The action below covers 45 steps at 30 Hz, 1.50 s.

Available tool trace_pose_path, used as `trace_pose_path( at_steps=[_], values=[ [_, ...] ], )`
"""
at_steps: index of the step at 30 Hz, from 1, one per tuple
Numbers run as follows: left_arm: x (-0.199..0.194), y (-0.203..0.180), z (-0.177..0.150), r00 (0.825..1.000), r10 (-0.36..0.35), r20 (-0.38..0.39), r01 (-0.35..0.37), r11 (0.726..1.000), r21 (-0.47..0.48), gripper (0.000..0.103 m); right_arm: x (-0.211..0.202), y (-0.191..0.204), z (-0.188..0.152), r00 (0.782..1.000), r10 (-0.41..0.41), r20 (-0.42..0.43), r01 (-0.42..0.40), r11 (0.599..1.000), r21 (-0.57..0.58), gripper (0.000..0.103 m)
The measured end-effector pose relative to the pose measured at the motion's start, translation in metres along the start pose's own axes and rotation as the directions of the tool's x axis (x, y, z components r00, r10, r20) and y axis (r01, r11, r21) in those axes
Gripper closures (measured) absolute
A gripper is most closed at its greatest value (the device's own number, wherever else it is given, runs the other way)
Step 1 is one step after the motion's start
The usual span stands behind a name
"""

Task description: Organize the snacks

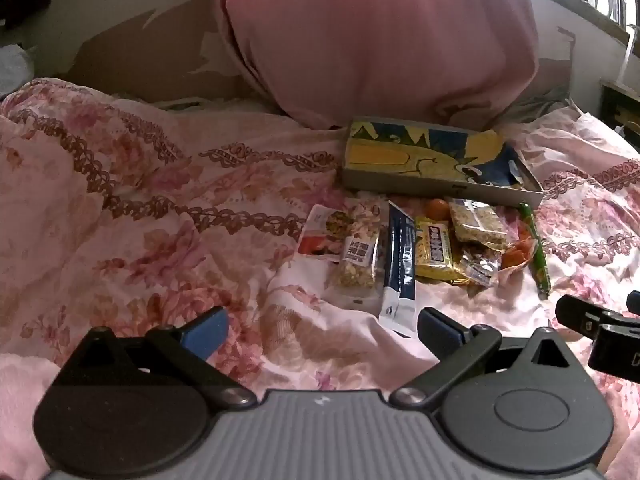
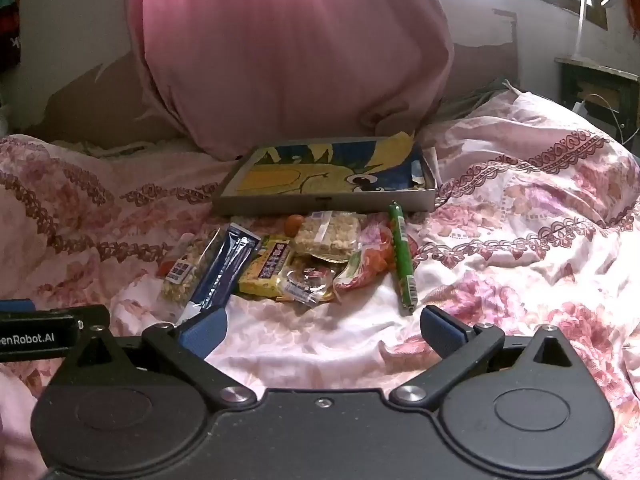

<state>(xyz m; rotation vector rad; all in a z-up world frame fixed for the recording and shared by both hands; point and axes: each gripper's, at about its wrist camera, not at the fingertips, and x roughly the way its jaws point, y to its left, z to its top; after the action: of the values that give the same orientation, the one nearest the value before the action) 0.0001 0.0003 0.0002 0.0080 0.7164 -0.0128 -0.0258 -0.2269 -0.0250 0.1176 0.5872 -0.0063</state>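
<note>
A pile of snacks lies on a floral bedspread in front of a shallow box (image 1: 440,176) (image 2: 328,200) with a yellow and blue cartoon lining. The pile holds a dark blue sachet (image 1: 398,268) (image 2: 224,268), a yellow packet (image 1: 434,254) (image 2: 266,268), a clear nut bar (image 1: 358,256) (image 2: 186,268), a rice crisp bar (image 1: 476,222) (image 2: 328,234), an orange snack bag (image 1: 518,254) (image 2: 364,266) and a green stick (image 1: 536,248) (image 2: 403,256). My left gripper (image 1: 322,330) is open and empty, just short of the pile. My right gripper (image 2: 322,330) is open and empty, near the green stick.
A large pink pillow (image 1: 380,36) (image 2: 288,44) stands behind the box against the wall. The rumpled floral bedspread (image 1: 140,208) (image 2: 520,220) spreads to both sides. A dark cabinet (image 2: 600,92) stands at the far right. The right gripper's edge (image 1: 600,332) shows in the left wrist view.
</note>
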Motion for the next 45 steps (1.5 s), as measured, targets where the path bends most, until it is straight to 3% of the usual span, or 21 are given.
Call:
trace_pose_path(
  at_steps=[45],
  values=[
    [0.0001,-0.0002,-0.0001,1.0,0.007,-0.001,-0.007,1.0,0.008,0.0,0.0024,0.0014,-0.0002,1.0,-0.001,-0.012,0.001,1.0,-0.003,0.0]
  ],
)
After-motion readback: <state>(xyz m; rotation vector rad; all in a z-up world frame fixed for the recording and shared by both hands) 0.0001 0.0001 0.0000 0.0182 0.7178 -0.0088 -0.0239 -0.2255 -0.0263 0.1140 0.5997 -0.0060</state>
